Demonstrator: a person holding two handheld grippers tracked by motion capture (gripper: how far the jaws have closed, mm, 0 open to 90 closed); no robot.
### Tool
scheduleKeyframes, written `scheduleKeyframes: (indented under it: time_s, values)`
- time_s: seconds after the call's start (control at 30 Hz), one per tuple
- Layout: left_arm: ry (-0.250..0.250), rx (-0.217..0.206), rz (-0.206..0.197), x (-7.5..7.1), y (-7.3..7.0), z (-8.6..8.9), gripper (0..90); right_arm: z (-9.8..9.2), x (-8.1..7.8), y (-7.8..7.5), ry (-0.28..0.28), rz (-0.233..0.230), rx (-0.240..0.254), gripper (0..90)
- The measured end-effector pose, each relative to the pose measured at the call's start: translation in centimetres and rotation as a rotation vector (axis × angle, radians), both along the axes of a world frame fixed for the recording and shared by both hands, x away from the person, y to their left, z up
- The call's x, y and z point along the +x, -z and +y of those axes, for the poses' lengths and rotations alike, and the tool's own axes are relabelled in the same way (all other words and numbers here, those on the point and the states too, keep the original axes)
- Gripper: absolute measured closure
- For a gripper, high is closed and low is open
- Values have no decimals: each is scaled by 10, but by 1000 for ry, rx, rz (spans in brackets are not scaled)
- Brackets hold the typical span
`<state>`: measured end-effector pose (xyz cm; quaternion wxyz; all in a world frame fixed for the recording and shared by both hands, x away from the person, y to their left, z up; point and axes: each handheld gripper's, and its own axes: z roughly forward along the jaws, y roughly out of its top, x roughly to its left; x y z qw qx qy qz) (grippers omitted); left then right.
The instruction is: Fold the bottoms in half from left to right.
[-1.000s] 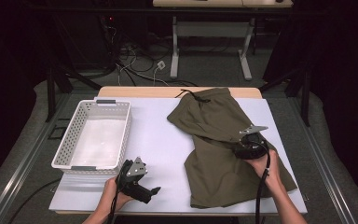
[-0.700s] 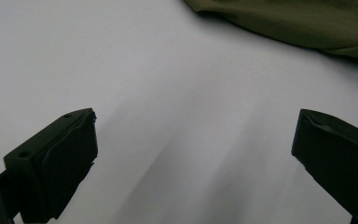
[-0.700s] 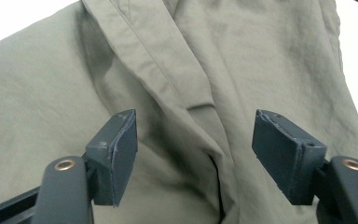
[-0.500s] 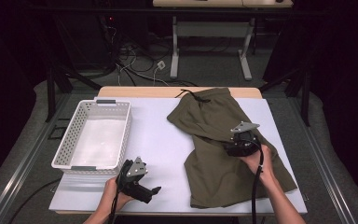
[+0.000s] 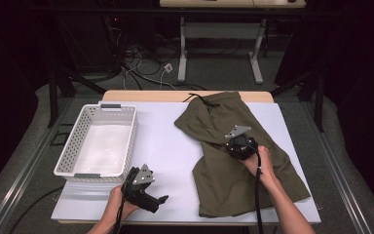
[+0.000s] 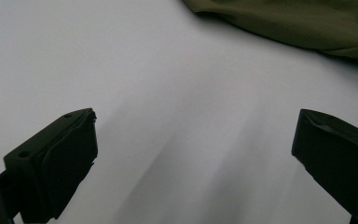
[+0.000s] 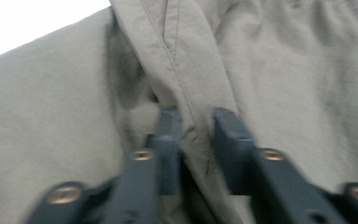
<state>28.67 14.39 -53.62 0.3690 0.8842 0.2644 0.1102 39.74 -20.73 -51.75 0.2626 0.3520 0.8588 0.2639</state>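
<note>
White perforated basket (image 5: 99, 146): rests on the tabletop (image 5: 170, 146), just beyond the left gripper (image 5: 161, 199), well left of the right gripper. Cables (image 5: 141, 73) lie on the floor beyond.

The right gripper (image 5: 237, 143) travelled up the olive shorts (image 5: 233, 161) from their right side toward the middle of the garment, away from the person and a little leftward in the high view. Its jaws had just been closing, and in the right gripper view they had narrowed around a stitched fold (image 7: 193, 116) of the fabric (the picture is blurred, so the pads seemed to pinch it rather than plainly did). The cloth around the fold had bunched slightly.
</note>
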Motion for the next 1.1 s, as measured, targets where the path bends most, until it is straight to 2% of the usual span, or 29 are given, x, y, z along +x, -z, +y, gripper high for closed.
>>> scheduleKeyframes:
  time_s: [0.07,0.17,0.37,0.63,0.73,0.83,0.9,0.97,1.0,1.1]
  values:
    - [4,2,-3,-1,0,0,0,-2,0,-1,21,-17,14,853]
    - [3,0,-6,-2,-1,0,0,-6,0,-3,49,-34,43,884]
    - [1,-1,-8,-1,-1,1,0,-18,0,-10,106,-75,94,891]
    - [-2,-5,-8,-1,-2,1,0,-34,1,-17,174,-116,123,894]
    - [-1,-4,-8,-1,-2,1,0,-44,3,-17,220,-124,123,894]
    - [2,-1,-3,-1,-1,1,0,-53,9,-10,264,-88,109,894]
    - [2,-1,-5,-1,-1,1,0,-56,13,-2,264,-28,92,893]
    - [2,-1,-5,0,-1,1,0,-57,16,5,254,8,88,887]
    - [2,-1,-4,0,-1,1,0,-56,16,7,243,20,83,878]
    - [0,-2,-8,-1,-1,1,0,-54,15,5,218,10,75,786]
